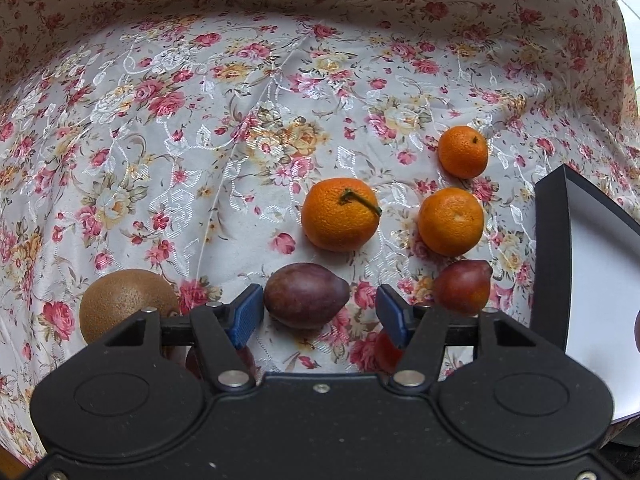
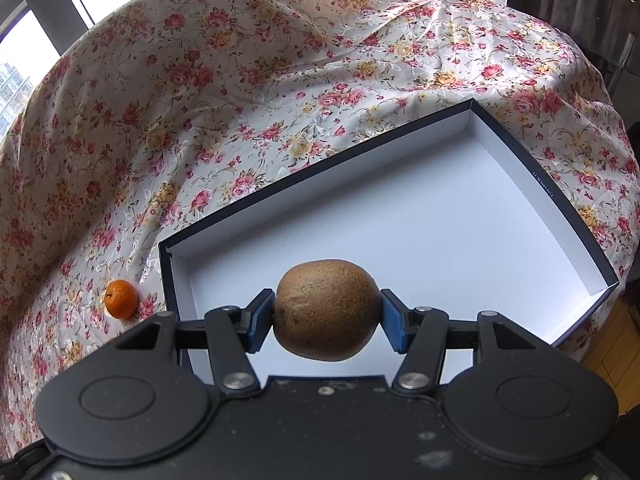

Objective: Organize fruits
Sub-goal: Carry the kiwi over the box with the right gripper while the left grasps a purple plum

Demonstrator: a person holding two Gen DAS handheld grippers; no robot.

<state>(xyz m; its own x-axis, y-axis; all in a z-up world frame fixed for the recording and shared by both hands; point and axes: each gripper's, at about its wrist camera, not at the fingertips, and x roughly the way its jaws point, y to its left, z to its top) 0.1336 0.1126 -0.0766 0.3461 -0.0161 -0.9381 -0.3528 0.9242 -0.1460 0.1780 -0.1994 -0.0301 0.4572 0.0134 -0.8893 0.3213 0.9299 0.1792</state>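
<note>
In the left wrist view my left gripper (image 1: 320, 314) is open, its blue pads either side of a dark purple plum (image 1: 306, 295) lying on the cloth. A red plum (image 1: 463, 286) lies to its right, a brown kiwi (image 1: 126, 302) to its left. Three oranges lie beyond: a large stemmed one (image 1: 340, 214), one to its right (image 1: 451, 221), a small one further back (image 1: 463, 152). In the right wrist view my right gripper (image 2: 328, 322) is shut on another kiwi (image 2: 327, 309), held above the near left part of the empty white box (image 2: 400, 208).
The flowered cloth (image 1: 180, 140) covers the table and rises behind it. The box's dark corner (image 1: 554, 248) shows at the right of the left wrist view. One orange (image 2: 121, 299) lies left of the box in the right wrist view. More red fruit (image 1: 386, 350) lies partly hidden under my left gripper.
</note>
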